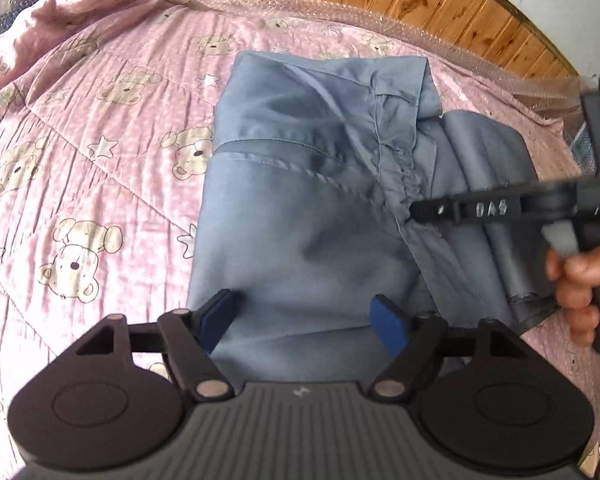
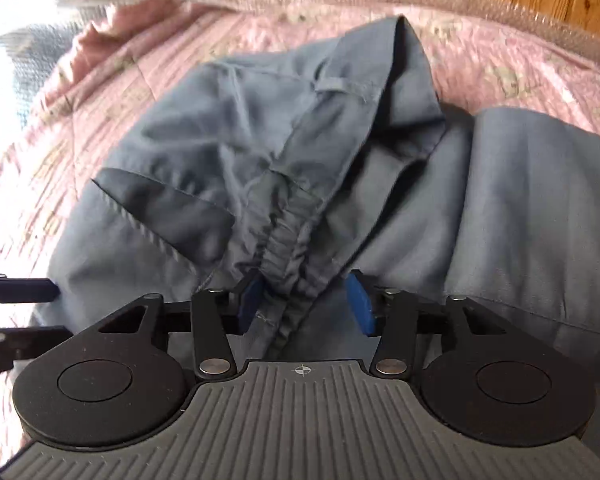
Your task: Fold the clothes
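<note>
On quilt [image 1: 80, 128]: trousers [image 1: 300, 200] (hand [image 1: 576, 292] left-view only).

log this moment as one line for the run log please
stage: mid-fold | blue-grey trousers on pink bear quilt | left gripper open at hem | right gripper open around gathered waistband

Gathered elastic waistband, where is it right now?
Right wrist view: the gathered waistband lies between the right claw's open blue pads, mid-garment on the pink quilt.
</note>
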Demonstrator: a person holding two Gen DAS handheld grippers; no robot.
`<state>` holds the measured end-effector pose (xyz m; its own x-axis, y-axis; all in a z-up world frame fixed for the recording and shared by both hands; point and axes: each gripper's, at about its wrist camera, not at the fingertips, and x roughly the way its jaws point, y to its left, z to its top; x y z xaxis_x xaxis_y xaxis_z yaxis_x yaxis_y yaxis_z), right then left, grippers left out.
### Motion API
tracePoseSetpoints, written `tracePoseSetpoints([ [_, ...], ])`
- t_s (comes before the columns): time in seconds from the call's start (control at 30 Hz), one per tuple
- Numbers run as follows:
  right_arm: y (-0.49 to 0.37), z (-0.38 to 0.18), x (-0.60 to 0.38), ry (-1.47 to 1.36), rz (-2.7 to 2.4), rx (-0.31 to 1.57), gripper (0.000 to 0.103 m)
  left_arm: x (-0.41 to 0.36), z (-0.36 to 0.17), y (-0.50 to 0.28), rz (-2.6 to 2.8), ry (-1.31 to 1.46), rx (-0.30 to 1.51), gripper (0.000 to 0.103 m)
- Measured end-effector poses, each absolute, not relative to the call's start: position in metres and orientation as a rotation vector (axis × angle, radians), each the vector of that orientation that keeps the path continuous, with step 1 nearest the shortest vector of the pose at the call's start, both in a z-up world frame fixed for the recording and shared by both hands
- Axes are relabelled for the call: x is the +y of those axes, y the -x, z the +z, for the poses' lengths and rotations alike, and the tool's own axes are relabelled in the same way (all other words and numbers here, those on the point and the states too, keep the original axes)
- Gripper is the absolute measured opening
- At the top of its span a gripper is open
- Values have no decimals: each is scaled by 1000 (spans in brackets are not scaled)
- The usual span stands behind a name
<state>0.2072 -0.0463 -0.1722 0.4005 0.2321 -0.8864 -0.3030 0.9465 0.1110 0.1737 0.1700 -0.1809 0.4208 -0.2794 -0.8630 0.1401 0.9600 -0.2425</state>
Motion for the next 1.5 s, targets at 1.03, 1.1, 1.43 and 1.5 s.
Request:
tracePoseSetpoints([
  [1.03, -234, -198, -29, -92, 354, 987, 52, 165, -179, -138, -187, 131, 1206, 91],
  [1.1, -212, -240, -37, -128, 335, 1057, 52, 163, -185, -142, -168, 92, 1218, 93],
  [1.43, -149, -227, -145, -289, 40, 821, 97, 135, -101, -134, -167, -42, 1041, 90],
  [1.5, -137, -227, -180, -325, -80, 769, 98, 111, -93, -150, -224, -14, 1030, 91],
])
